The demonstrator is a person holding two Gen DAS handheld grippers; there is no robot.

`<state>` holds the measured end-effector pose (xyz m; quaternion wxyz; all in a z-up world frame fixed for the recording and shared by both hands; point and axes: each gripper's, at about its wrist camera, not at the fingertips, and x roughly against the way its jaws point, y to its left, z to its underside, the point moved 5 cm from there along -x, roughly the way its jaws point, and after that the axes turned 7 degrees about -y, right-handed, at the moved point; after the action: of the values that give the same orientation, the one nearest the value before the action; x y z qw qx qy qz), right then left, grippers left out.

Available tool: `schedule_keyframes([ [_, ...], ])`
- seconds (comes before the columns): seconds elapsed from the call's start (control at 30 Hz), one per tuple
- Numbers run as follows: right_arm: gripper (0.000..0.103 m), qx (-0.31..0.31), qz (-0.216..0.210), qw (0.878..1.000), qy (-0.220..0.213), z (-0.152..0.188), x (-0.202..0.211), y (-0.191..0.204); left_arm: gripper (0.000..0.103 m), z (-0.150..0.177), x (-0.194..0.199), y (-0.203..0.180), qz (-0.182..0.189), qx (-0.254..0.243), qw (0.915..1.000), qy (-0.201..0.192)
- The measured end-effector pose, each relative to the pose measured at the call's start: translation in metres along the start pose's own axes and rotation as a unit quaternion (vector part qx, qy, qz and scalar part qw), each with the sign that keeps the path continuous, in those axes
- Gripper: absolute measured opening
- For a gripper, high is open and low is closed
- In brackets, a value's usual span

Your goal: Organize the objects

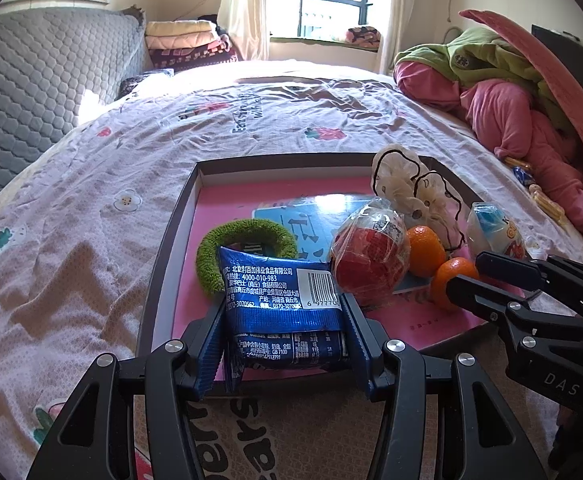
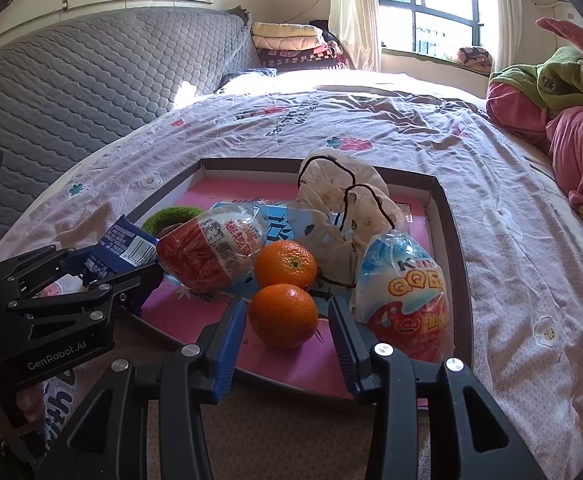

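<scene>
The left gripper (image 1: 281, 344) held the blue snack packet (image 1: 279, 300) between its fingers, low in the frame, over the near edge of the tray (image 1: 163, 248). The green ring (image 1: 247, 256) lay just behind it. The right gripper (image 2: 287, 344) stood wide, its fingers on both sides of the near orange (image 2: 283, 316), not touching. The red egg (image 2: 207, 256) lay at the left.

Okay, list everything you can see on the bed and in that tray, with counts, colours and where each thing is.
tray: one, dark rim, pink floor, on the bed
oranges: two, orange, tray front
toy eggs: two, wrapped, red and blue-red, in tray
green ring: one, tray left
white bags: two, tray back
blue snack packet: one, over tray front
bedsheet: one, floral
clothes pile: pink and green, bed's right
left gripper: shut on packet
right gripper: open around nearer orange
</scene>
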<state>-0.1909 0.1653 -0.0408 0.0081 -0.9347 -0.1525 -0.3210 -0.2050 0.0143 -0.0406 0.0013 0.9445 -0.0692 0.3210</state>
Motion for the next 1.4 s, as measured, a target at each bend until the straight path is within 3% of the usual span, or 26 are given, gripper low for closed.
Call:
schedule_keyframes([
  [0.73,0.048,-0.004,0.004,1.000,-0.007,-0.003,0.005,-0.004,0.060,0.002,-0.003,0.004,-0.003,0.011,0.9999,0.008],
  [1.0,0.050,-0.004,0.007,1.000,-0.009,-0.004,0.007,-0.003,0.061,-0.002,0.002,0.006,0.024,0.049,0.9985,0.009],
  [1.4,0.057,-0.010,0.011,0.999,-0.033,-0.013,0.022,-0.007,0.068,-0.008,0.023,0.011,-0.009,0.055,0.9985,-0.006],
])
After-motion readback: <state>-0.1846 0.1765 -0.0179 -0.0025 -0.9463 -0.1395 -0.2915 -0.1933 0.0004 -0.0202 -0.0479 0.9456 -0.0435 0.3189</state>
